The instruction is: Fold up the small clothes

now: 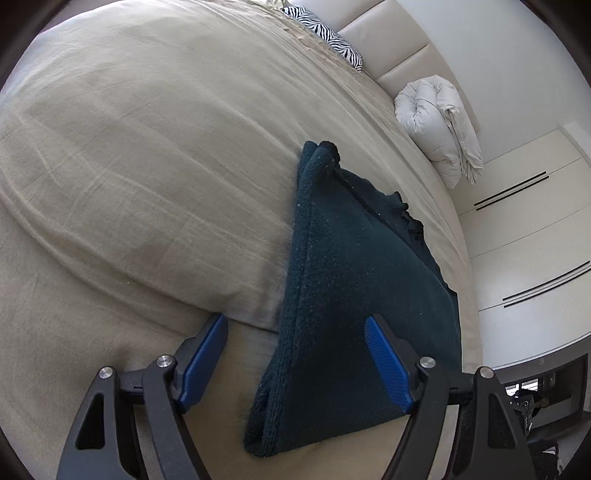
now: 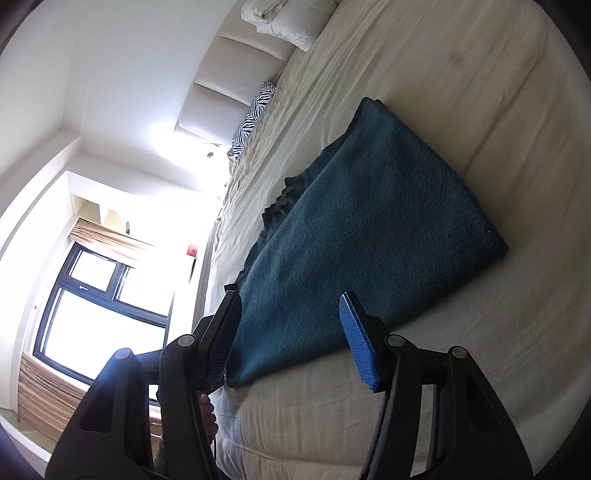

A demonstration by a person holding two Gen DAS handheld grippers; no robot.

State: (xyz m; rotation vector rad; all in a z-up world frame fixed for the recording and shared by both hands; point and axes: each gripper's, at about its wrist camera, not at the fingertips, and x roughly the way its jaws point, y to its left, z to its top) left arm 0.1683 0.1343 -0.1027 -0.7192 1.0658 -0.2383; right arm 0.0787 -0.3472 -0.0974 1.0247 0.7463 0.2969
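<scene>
A dark teal fleece garment (image 1: 354, 280) lies folded flat on the beige bed sheet (image 1: 129, 166). It also shows in the right wrist view (image 2: 369, 229). My left gripper (image 1: 295, 334) is open just above the garment's near end, its blue pads either side of the folded edge. My right gripper (image 2: 290, 314) is open over the garment's other near corner, and nothing is held between its pads.
A rolled white duvet (image 1: 439, 129) and a zebra-print pillow (image 1: 325, 33) lie by the padded headboard (image 2: 229, 85). White wardrobe doors (image 1: 524, 240) stand beyond the bed's edge. A window (image 2: 99, 306) shows in the right wrist view.
</scene>
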